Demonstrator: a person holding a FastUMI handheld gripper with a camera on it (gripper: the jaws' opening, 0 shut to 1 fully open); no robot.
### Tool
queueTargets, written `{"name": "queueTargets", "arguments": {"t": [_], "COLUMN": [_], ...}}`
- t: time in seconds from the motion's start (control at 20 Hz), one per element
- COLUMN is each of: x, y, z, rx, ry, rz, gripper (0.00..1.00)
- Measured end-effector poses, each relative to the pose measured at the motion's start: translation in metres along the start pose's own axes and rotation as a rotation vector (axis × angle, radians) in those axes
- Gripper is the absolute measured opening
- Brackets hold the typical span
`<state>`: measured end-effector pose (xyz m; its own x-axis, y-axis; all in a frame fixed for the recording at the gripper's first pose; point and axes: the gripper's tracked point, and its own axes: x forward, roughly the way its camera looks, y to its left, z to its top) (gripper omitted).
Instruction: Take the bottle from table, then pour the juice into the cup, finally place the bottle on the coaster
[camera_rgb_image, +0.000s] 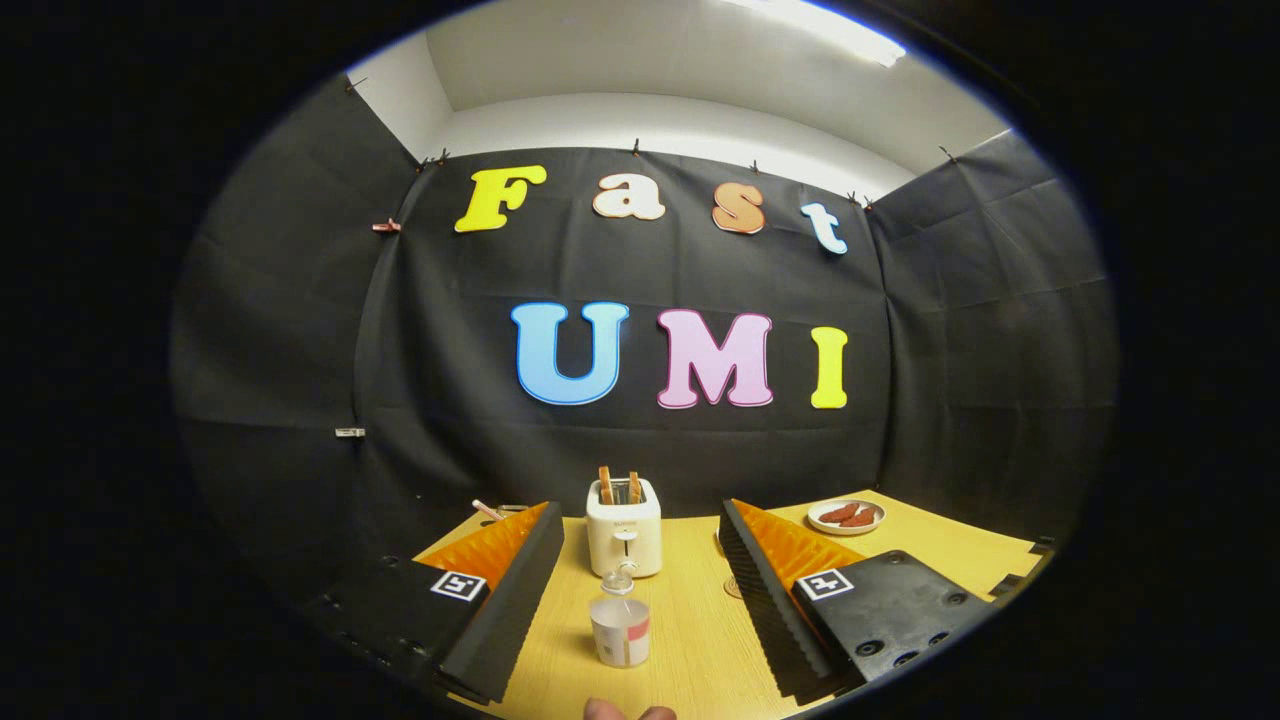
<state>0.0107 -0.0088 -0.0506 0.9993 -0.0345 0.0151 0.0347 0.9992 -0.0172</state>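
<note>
Far left on the wooden surface (690, 640), just past the left finger, a thin stick-like item (487, 509) pokes out, too small to ID; the hand-held gripper (640, 585) is spread wide, fingers well apart, nothing pinched btwn them; btwn the fingers, near side, stands the bottle (620, 625), clear w/ a label band, upright on the surface, touching neither finger; just beyond it, far centre, a white toaster (624, 525) w/ two slices of toast (619, 486) sticking up from its slots; right of the bottle, beside the right finger's inner edge, a round brownish disc, prob. the coaster (733, 587), mostly hidden by that finger; far right, beyond the right finger, a small plate (846, 517) w/ reddish food pieces; near centre, fingertips of a person (630, 711) peek in.
</note>
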Motion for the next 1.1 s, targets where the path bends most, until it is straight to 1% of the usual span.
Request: {"name": "queueTargets", "arguments": {"t": [0.3, 0.5, 0.65, 0.9, 1.1], "x": [0.003, 0.01, 0.02, 0.047, 0.064], "y": [0.002, 0.01, 0.018, 0.016, 0.016], "z": [-0.063, -0.1, -0.122, -0.162, -0.186], "rx": [-0.025, -0.034, -0.025, -0.008, -0.001], "ry": [0.065, 0.097, 0.108, 0.127, 0.127], "rz": [-0.021, -0.006, 0.017, 0.001, 0.007], "gripper": [0.96, 0.96, 0.97, 0.97, 0.97]}}
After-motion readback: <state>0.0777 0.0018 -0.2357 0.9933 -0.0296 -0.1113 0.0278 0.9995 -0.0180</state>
